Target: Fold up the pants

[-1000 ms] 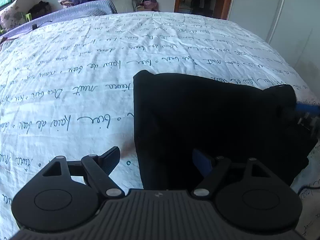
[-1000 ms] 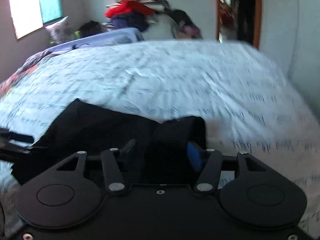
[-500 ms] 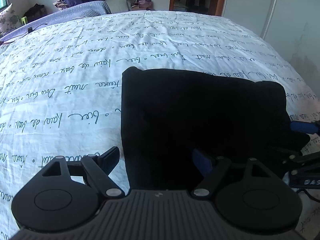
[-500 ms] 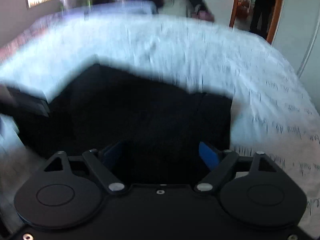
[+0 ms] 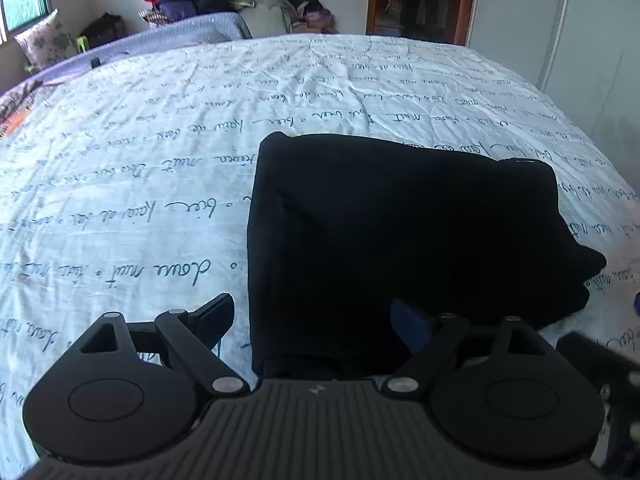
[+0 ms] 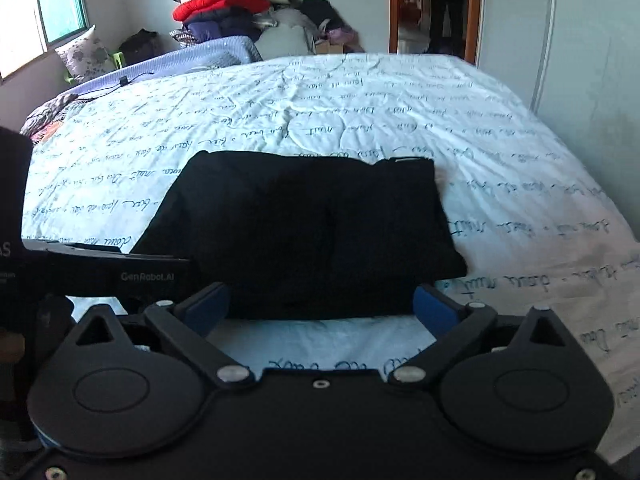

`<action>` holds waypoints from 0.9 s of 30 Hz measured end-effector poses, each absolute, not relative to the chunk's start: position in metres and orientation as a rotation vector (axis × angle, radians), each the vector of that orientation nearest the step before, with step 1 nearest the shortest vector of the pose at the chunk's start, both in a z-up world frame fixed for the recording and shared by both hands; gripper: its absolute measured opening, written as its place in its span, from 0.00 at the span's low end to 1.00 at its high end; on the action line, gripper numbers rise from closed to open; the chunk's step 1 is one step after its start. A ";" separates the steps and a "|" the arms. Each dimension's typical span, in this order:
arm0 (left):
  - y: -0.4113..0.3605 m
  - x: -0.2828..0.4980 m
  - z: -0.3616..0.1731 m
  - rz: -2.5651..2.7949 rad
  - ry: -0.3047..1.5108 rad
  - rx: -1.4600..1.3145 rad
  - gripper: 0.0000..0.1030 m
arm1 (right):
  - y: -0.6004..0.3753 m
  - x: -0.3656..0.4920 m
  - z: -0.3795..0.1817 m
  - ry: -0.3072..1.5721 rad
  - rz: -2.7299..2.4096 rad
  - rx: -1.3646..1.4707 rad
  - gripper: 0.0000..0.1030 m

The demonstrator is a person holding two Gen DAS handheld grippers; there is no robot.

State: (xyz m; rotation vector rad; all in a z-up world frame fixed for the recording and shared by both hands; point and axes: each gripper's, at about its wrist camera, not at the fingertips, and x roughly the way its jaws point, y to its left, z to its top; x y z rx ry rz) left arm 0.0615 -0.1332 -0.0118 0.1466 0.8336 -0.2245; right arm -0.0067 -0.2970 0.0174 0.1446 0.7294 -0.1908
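While both sets of jaws are opening, the folded black fabric pants are lying flat as a compact rectangle on the white quilted bedspread with dark cursive script, in the centre of both views. A second ago the right gripper was half closed over the bundle's near edge; now it is standing wide with only bedspread between its blue-padded fingers, and the pants are sitting clear beyond them. The left gripper is also standing wide, nothing pinched, having drawn back from the bundle. This is indicating release: the fold is appearing finished. "GenRobot.AI" is reading on the other gripper's body at the right view's lower left; the bedspread script is appearing upside down, and "nuit" can be made out.
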 end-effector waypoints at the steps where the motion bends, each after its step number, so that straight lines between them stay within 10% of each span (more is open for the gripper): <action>1: -0.134 0.057 -0.012 -0.218 0.828 0.155 0.87 | -0.297 -0.010 0.017 0.717 -0.212 0.139 0.97; 27: -0.124 0.012 -0.014 -0.141 0.856 0.142 0.88 | -0.286 -0.041 0.004 0.668 -0.215 0.126 0.97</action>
